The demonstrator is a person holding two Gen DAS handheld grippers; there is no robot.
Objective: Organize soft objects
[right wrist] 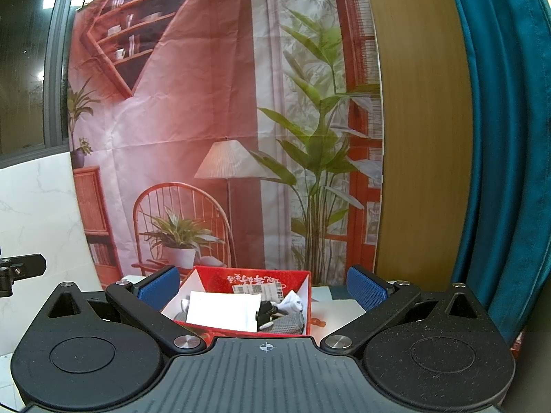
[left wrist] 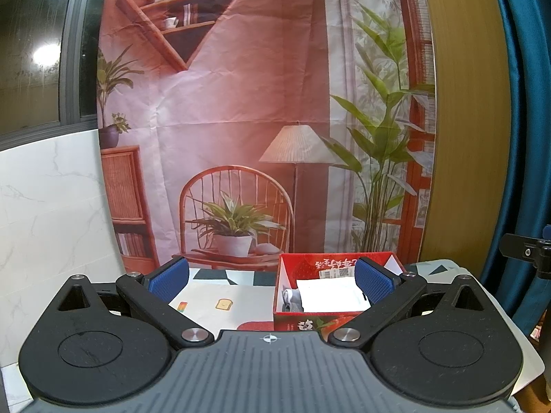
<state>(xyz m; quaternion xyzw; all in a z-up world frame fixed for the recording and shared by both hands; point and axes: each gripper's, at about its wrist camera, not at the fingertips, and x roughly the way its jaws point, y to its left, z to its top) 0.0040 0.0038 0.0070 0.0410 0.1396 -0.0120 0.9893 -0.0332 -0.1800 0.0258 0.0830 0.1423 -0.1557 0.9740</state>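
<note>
A red cardboard box [left wrist: 375,258] [right wrist: 213,277] with white inner walls stands on the table ahead of both grippers. Inside lie a white folded cloth [left wrist: 330,296] [right wrist: 224,311], grey socks [left wrist: 291,301] [right wrist: 292,321] and black-and-white socks [right wrist: 275,308]. My left gripper [left wrist: 272,280] is open and empty, with its right blue pad [left wrist: 373,284] in front of the box's right side. My right gripper [right wrist: 263,290] is open and empty too, its fingers straddling the box from the near side.
A patterned mat [left wrist: 224,301] with small food pictures covers the table left of the box. A printed room backdrop [left wrist: 241,120] hangs behind, a white marble panel [left wrist: 51,213] at left, a teal curtain [right wrist: 499,137] at right. The other gripper's black edge [left wrist: 527,251] shows at far right.
</note>
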